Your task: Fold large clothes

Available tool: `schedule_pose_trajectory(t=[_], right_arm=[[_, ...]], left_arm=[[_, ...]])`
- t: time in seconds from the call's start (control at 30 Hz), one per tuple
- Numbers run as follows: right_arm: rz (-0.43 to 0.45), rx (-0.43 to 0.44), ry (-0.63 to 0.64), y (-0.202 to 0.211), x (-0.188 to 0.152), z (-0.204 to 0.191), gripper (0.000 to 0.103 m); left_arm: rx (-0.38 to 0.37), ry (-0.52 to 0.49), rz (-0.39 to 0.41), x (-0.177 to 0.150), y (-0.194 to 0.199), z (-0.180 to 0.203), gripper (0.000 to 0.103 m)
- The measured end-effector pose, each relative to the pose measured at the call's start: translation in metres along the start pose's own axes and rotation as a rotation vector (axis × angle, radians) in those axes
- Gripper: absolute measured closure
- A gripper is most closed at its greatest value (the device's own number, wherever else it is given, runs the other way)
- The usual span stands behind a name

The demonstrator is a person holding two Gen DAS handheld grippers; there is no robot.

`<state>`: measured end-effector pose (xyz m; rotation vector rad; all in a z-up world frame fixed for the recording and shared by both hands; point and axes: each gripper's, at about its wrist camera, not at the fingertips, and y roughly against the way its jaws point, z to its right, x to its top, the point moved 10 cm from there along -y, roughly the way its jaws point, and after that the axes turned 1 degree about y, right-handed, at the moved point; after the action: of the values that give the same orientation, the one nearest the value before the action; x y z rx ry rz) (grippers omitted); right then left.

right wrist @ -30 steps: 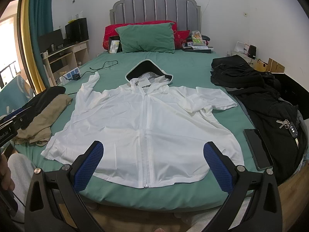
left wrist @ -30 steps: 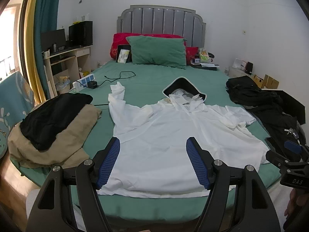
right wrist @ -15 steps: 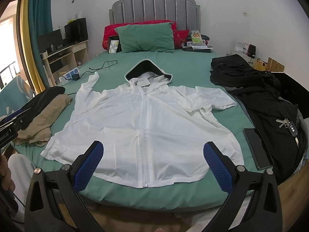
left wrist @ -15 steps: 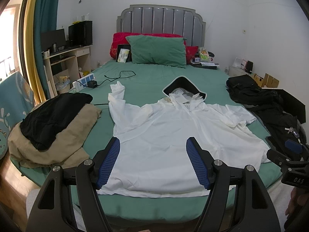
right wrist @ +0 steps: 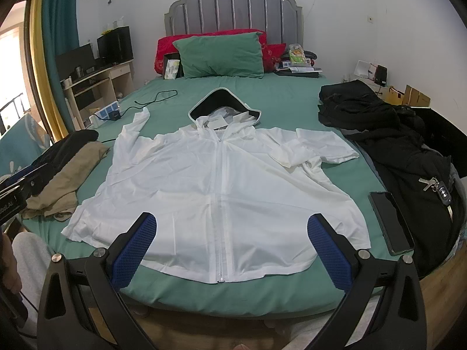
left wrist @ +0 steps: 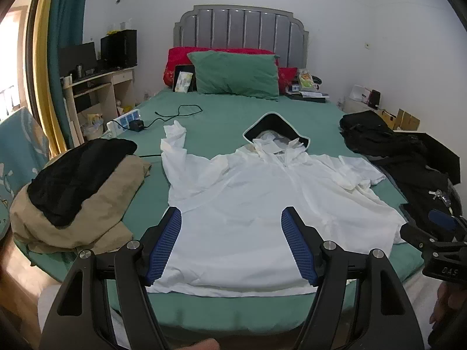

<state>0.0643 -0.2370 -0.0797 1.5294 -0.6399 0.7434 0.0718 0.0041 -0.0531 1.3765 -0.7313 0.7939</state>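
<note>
A white zip-up hooded jacket (left wrist: 262, 201) (right wrist: 221, 180) lies spread flat, front up, on the green bed (left wrist: 221, 116) (right wrist: 280, 99). Its dark-lined hood points toward the pillows, and its right sleeve is folded in on itself. My left gripper (left wrist: 232, 218) hovers open over the jacket's lower left part, nothing between its blue pads. My right gripper (right wrist: 232, 227) hangs open above the hem near the zip's bottom end, also holding nothing. Both stay above the bed's near edge.
Folded black and tan clothes (left wrist: 78, 186) are stacked at the bed's left edge. A heap of black clothes (right wrist: 391, 134) with keys (right wrist: 435, 185) and a phone (right wrist: 391, 221) fills the right side. A power strip and cable (left wrist: 140, 119) lie at the left; pillows (left wrist: 236, 73) at the head.
</note>
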Motion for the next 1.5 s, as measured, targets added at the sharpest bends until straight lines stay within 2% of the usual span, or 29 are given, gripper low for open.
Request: schedule_pose_trajectory(t=[0.27,0.5,0.7,0.77,0.83,0.9,0.97,1.03,1.1,1.13,1.17,1.2,1.23,1.33,1.5], right_arm=[[-0.014,0.001,-0.008,-0.009,-0.008,0.000,0.001],[-0.034,-0.004,-0.008,-0.027,-0.011,0.013,0.001],[-0.073,-0.048,-0.011,-0.062,-0.012,0.048,0.001],[-0.088,-0.056,-0.005,-0.074,-0.011,0.060,0.001],[-0.101,-0.060,0.014,-0.088,-0.009,0.070,0.001],[-0.111,-0.079,0.053,-0.101,-0.006,0.078,0.001],[-0.122,-0.108,0.107,-0.117,-0.004,0.088,0.001],[-0.135,-0.144,0.182,-0.138,0.002,0.099,0.001],[-0.147,-0.135,0.253,-0.158,0.007,0.104,0.001],[-0.154,-0.129,0.278,-0.168,0.009,0.107,0.001],[-0.161,-0.131,0.290,-0.176,0.010,0.110,0.002],[-0.175,-0.131,0.303,-0.189,0.013,0.115,0.008],[-0.182,-0.129,0.315,-0.199,0.016,0.118,0.012],[-0.204,-0.167,0.392,-0.229,0.022,0.126,0.019],[-0.241,-0.252,0.541,-0.262,0.024,0.139,0.030]], left_arm=[[-0.024,0.028,-0.018,-0.002,-0.011,0.000,0.029],[0.048,-0.074,-0.037,0.000,-0.034,0.007,0.029],[0.013,-0.090,-0.090,-0.001,-0.071,0.010,0.028],[0.014,-0.094,-0.088,-0.002,-0.081,0.011,0.018],[0.028,-0.111,-0.090,-0.003,-0.093,0.011,0.015],[0.033,-0.119,-0.117,-0.009,-0.107,0.011,0.015],[0.006,-0.094,-0.161,-0.016,-0.125,0.011,0.014],[-0.037,-0.077,-0.173,-0.020,-0.138,0.014,0.014],[-0.124,-0.050,-0.212,-0.028,-0.154,0.021,0.014],[-0.135,-0.048,-0.240,-0.033,-0.160,0.021,0.014],[-0.116,-0.059,-0.271,-0.039,-0.168,0.019,0.014],[-0.059,-0.072,-0.286,-0.042,-0.177,0.014,0.014],[-0.038,-0.069,-0.281,-0.043,-0.181,0.012,0.014],[-0.010,-0.042,-0.251,-0.037,-0.187,0.005,0.014],[0.013,-0.067,-0.242,-0.028,-0.201,0.003,0.015]])
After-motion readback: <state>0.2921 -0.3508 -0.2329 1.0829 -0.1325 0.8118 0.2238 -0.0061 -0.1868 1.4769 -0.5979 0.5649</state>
